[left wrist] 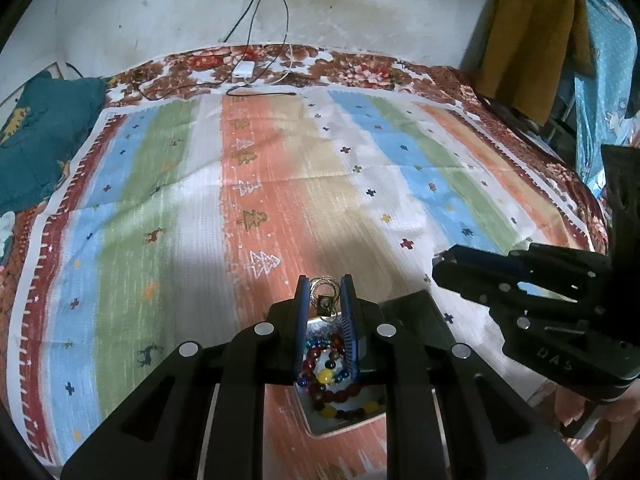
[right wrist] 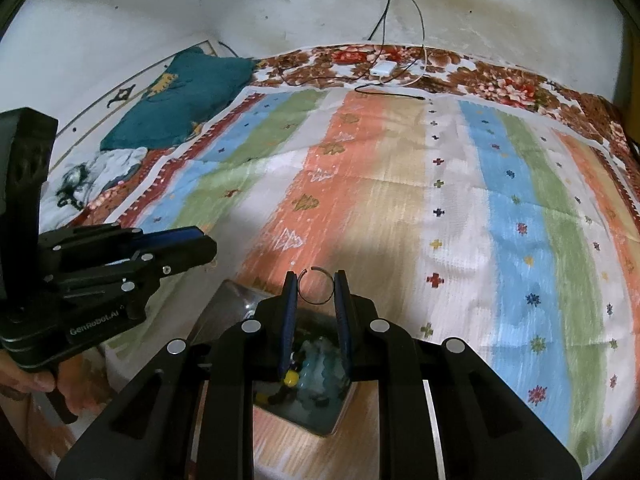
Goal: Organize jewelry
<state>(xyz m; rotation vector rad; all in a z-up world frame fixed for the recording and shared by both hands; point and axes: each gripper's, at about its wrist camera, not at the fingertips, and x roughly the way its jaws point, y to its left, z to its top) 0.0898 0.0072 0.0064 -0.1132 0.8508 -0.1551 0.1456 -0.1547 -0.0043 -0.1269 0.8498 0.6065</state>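
Note:
My left gripper [left wrist: 325, 286] is shut on a gold hoop earring with a dangling square pendant [left wrist: 325, 300], held above an open box [left wrist: 320, 428] holding several coloured bead bracelets [left wrist: 332, 380]. My right gripper [right wrist: 316, 280] is shut on a thin open wire ring [right wrist: 316, 285], held above a box compartment [right wrist: 320, 420] with pale blue-green beads [right wrist: 320, 364] and a yellow bead. The right gripper also shows in the left wrist view [left wrist: 444, 264], and the left gripper shows in the right wrist view [right wrist: 208, 246].
A striped cloth [left wrist: 280, 184] covers a floral bedspread [left wrist: 360, 68]. A white charger [left wrist: 244, 69] with black cables lies at the far edge by the wall. A teal pillow [left wrist: 44, 136] is at far left. Hanging clothes [left wrist: 532, 40] are at the right.

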